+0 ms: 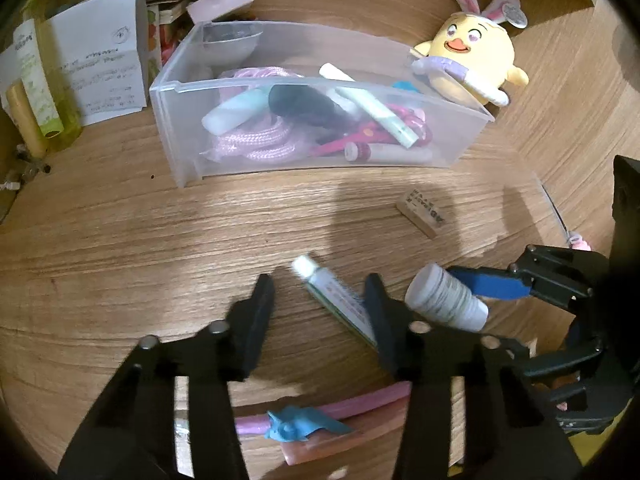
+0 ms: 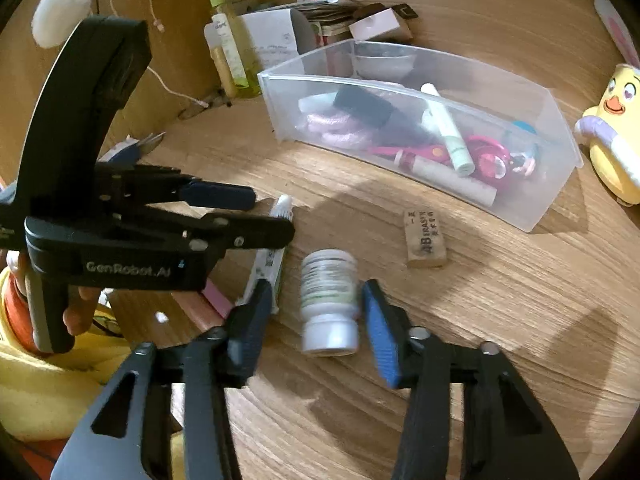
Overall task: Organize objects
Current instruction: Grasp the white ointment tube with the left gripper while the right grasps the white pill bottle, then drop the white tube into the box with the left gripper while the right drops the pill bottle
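Small white plastic pill bottle with printed label [image 2: 330, 300] lies on its side on the wood table, cap toward the camera. Thin white-and-green ointment tube with white cap [image 1: 334, 300] lies flat just left of it, cap pointing away. Tan rectangular eraser with black print [image 2: 425, 239] lies flat beyond them. Clear plastic bin [image 1: 400, 162] behind holds pink rope, red scissors, tubes.
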### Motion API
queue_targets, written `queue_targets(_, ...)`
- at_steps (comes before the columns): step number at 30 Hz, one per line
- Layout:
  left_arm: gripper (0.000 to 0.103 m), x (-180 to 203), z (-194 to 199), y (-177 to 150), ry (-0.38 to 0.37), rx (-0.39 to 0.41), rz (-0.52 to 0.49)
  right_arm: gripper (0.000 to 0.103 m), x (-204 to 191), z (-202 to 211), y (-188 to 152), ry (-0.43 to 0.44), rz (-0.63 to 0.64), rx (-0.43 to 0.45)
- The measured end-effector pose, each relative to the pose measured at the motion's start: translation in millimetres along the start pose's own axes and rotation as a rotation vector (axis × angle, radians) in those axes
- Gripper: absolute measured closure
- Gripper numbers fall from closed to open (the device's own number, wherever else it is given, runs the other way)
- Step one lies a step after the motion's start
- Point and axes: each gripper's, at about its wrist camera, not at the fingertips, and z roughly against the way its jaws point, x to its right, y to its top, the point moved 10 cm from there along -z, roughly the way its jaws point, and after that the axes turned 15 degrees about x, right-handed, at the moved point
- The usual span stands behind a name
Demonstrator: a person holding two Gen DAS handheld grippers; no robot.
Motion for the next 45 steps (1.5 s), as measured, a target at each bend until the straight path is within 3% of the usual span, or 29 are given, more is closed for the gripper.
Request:
queue_targets(3, 0.075, 1, -2, 0, -0.003, 0.005, -0.016, 0.075, 2, 2, 0, -0.009, 0.004, 0.005)
queue_targets(8, 0.088, 2, -7, 2, -0.014, 0.011, -0.029, 0.076, 12, 5, 3, -0.046, -0.01, 0.029)
queue_targets(15, 0.088, -8, -7, 18, -0.012, 0.045, 0.029, 0.076, 29, 10, 16, -0.08, -0.048, 0.064)
queue_targets(21, 0.089, -15, 20, 55, -0.034, 0.153, 0.082, 0.076, 42, 18, 40, -0.107, -0.061, 0.119)
queue_targets(35, 0.089, -18, 62, 135, -0.033, 0.359, 0.081, 0.076, 77, 42, 116, -0.165, -0.093, 0.279)
queue_targets(40, 0.089, -31, 57, 155, 0.013, 0.379, 0.084, 0.076, 90, 34, 131, -0.177, -0.101, 0.287)
queue_targets(45, 0.089, -49, 31, 162, 0.041, 0.345, 0.112, 0.076, 99, 8, 130, -0.166, -0.13, 0.24)
